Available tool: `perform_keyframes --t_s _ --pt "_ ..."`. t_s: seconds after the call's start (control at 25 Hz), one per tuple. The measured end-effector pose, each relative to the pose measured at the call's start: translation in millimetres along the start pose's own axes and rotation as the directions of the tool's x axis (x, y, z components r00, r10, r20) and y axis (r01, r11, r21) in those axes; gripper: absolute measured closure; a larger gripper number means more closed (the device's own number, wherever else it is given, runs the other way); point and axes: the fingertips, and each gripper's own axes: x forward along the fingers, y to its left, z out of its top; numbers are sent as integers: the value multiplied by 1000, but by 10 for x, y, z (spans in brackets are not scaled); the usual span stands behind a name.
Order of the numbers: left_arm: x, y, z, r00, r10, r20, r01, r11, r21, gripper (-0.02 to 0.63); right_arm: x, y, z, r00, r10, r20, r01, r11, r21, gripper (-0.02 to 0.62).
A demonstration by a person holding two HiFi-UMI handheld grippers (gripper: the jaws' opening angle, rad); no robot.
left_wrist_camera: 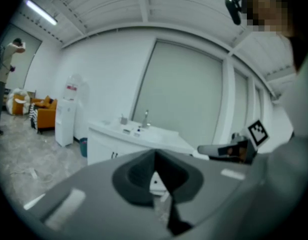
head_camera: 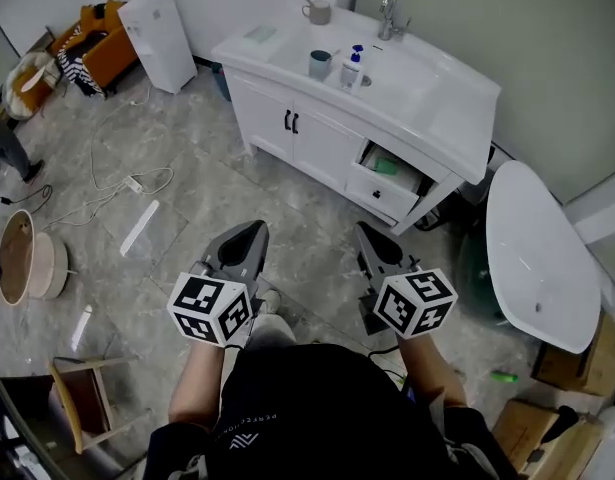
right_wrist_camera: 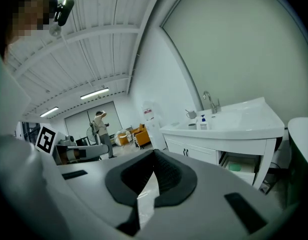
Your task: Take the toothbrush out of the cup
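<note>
Head view: cup (head_camera: 319, 64) on the vanity surface (head_camera: 442, 108) is too small to tell what's in it. Green item (head_camera: 386, 166) in the open drawer (head_camera: 385, 192) is unidentifiable, partly hidden under the surface edge.

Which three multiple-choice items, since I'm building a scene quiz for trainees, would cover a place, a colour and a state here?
1. Where does the soap bottle stand?
A. On the floor by the cabinet
B. On the vanity counter, next to the blue-grey cup
C. Inside the drawer

2. What colour is the soap bottle's pump top?
A. Blue
B. Red
C. Yellow

3. How is the vanity's drawer?
A. Fully shut
B. Taken out and lying on the floor
C. Pulled partly open

Answers:
1 B: in the head view the soap bottle stands on the vanity counter, just right of the blue-grey cup.
2 A: the pump top is blue above a pale body.
3 C: the drawer juts out from the cabinet front, and its inside shows.
</note>
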Motion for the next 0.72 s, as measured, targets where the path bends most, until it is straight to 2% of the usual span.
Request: perform_keyframes --t_s 0.28,0.72 --pt "380 693 213 996 -76 -42 75 997 -11 600 741 58 102 999 -46 -26 46 999 18 601" --pt "788 1499 480 991 -110 -73 115 991 69 600 1659 259 247 997 -66 -48 66 998 -6 601"
